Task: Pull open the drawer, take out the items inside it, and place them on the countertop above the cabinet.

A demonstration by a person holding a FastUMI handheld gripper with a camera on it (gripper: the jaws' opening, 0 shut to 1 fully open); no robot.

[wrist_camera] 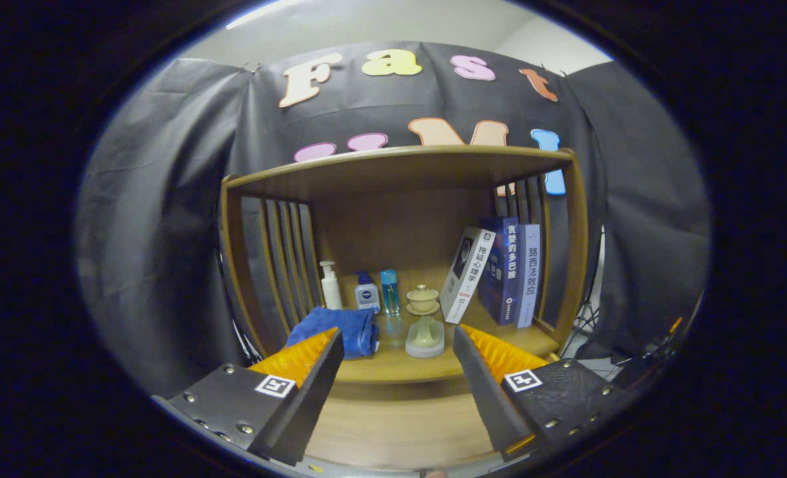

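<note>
Nearest you, the gripper stands wide open, fingers well apart and holding nothing. Between and below the fingers runs a plain wooden front, which I judge to be the drawer; no handle can be made out, so confirm where you grip before pulling.

Just beyond the fingertips lies the countertop, and it is crowded. A folded blue cloth sits near-left, touching the line of the left finger. A pale green dish stands centre, just ahead of the gap. Risk: advancing level from here drives a fingertip into cloth or dish and pushes them back.

Farther in, a white pump bottle, two small bottles and a lidded cup stand close together; a nudge could topple them. Leaning books fill the far right.

Slatted side panels and the shelf overhead box the space. Open room for placing is the near-right strip before the books.
</note>
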